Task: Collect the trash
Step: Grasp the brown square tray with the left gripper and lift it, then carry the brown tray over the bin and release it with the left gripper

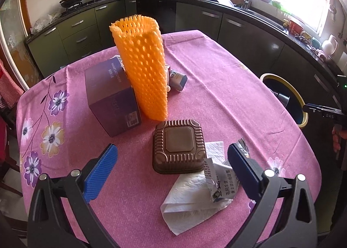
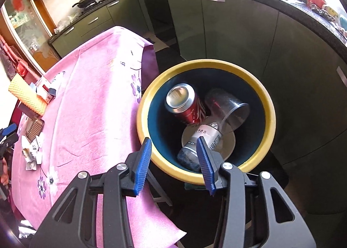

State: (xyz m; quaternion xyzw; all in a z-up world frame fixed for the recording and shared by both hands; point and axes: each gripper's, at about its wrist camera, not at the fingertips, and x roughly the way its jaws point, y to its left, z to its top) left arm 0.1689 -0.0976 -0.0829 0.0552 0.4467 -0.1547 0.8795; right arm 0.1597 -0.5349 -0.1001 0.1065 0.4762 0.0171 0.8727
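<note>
My left gripper [image 1: 172,171] is open above the pink table, with a brown ribbed plastic tray [image 1: 179,146] between its fingers. A white napkin [image 1: 195,195] and a torn silver wrapper [image 1: 219,185] lie by the right finger. An orange foam net sleeve [image 1: 144,67] stands upright beside a purple box [image 1: 110,100]. My right gripper [image 2: 173,163] is open and empty above the yellow-rimmed bin [image 2: 151,91]. The bin holds a red cola can [image 2: 186,104], a clear plastic cup [image 2: 227,109] and a clear bottle [image 2: 201,139].
A small grey-and-white carton [image 1: 177,79] lies behind the foam sleeve. The bin [image 1: 299,98] stands off the table's right edge. Green kitchen cabinets [image 1: 195,17] and a counter ring the room. In the right wrist view the table's trash [image 2: 32,104] sits far left.
</note>
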